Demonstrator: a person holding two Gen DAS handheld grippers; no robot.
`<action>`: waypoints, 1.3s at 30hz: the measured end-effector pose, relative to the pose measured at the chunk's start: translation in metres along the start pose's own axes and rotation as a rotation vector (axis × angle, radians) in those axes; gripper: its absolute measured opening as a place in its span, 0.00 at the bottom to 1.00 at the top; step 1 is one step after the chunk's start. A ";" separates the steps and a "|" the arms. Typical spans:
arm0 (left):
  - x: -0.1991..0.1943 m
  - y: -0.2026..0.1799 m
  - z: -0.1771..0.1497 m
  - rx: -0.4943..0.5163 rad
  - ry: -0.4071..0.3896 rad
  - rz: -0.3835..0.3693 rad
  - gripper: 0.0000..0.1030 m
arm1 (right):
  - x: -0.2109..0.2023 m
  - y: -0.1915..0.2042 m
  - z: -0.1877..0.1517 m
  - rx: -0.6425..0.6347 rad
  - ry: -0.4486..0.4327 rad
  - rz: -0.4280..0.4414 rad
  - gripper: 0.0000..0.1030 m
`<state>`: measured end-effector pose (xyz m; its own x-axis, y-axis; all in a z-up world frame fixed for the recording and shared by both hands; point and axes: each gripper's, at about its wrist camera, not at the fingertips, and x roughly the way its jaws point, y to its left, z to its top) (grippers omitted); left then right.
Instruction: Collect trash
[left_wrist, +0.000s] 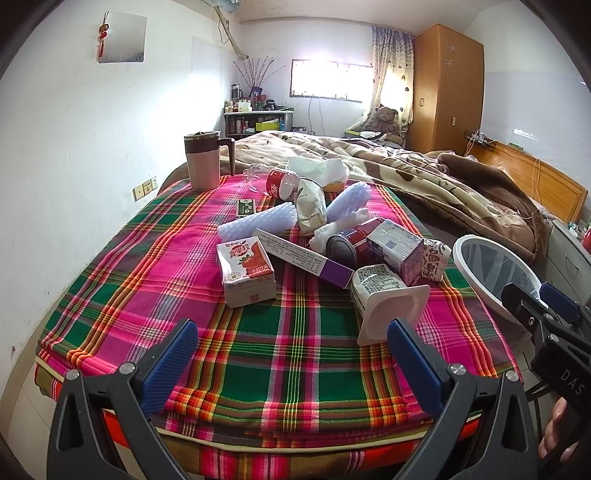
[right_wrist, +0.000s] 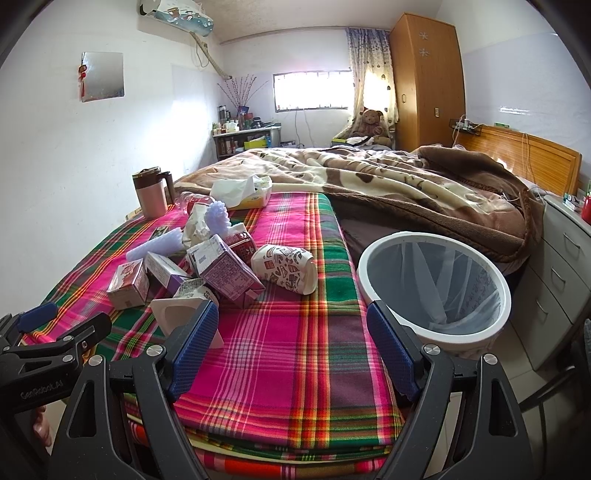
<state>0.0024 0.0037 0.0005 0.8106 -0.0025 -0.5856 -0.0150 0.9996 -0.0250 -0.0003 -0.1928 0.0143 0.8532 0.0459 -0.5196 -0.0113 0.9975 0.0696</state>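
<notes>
A heap of trash lies on the plaid cloth: a strawberry milk carton, a purple box, a red can, a white yogurt cup on its side, a purple carton, a patterned paper cup and a crushed cola bottle. The white bin with a clear liner stands beside the bed at the right. My left gripper hangs open just short of the yogurt cup. Over the cloth's near edge my right gripper is open and holds nothing.
A pink mug and a tissue box stand at the far end of the cloth. Beyond them lies a brown blanket on the bed. Grey drawers stand right of the bin.
</notes>
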 end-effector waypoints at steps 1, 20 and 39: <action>0.000 0.000 0.000 0.000 0.000 0.000 1.00 | 0.000 0.000 0.000 0.000 0.000 0.000 0.82; 0.015 0.008 0.003 -0.010 0.032 -0.017 1.00 | 0.004 0.001 0.003 -0.009 0.003 0.011 0.82; 0.089 0.054 0.031 -0.113 0.158 -0.049 1.00 | 0.067 0.032 0.025 -0.056 0.077 0.158 0.82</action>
<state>0.0924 0.0585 -0.0279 0.7103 -0.0648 -0.7009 -0.0506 0.9885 -0.1427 0.0699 -0.1593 0.0030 0.7961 0.2044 -0.5696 -0.1729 0.9788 0.1097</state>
